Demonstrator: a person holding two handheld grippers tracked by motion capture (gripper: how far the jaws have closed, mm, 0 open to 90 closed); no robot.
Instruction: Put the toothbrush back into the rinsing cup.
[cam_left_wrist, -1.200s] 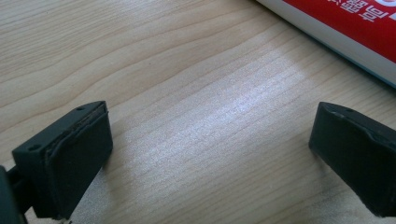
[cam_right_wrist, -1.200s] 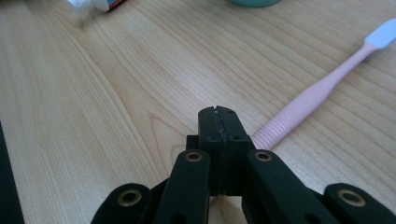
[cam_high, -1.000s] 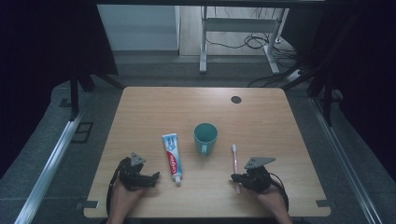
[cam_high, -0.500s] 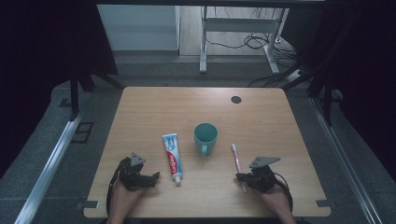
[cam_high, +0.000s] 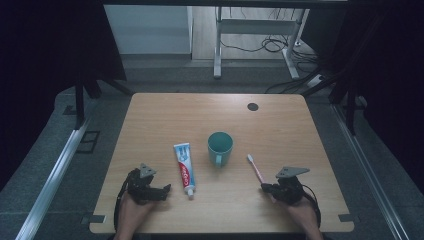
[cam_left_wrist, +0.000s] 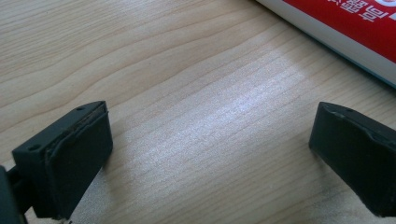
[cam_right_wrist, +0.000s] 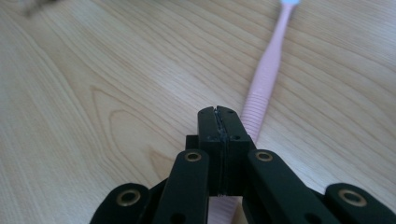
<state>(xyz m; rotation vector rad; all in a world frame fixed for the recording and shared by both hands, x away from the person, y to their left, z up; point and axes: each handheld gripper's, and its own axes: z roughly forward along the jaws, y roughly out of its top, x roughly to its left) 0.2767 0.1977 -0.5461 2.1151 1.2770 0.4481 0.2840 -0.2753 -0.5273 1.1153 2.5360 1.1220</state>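
My right gripper (cam_right_wrist: 218, 112) has slid a little right along the table (cam_high: 165, 120), jaws together above the pink toothbrush (cam_right_wrist: 266, 79) handle, nothing clamped yet. The left gripper (cam_left_wrist: 210, 149) waits, jaws apart, beside the toothpaste (cam_left_wrist: 345, 32).

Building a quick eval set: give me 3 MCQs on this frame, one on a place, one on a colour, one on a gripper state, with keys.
1. What lies between the toothpaste and the toothbrush?
A. a cup
B. a bowl
C. a plate

2. What colour is the toothbrush handle?
A. green
B. pink
C. black

3. How do the right gripper jaws stand?
A. wide apart
B. closed together
C. clamped on the cup

Key:
1 A, the teal cup stands between them in the high view.
2 B, the right gripper view shows a pink ribbed handle.
3 B, the two jaws meet with no gap, over the handle.
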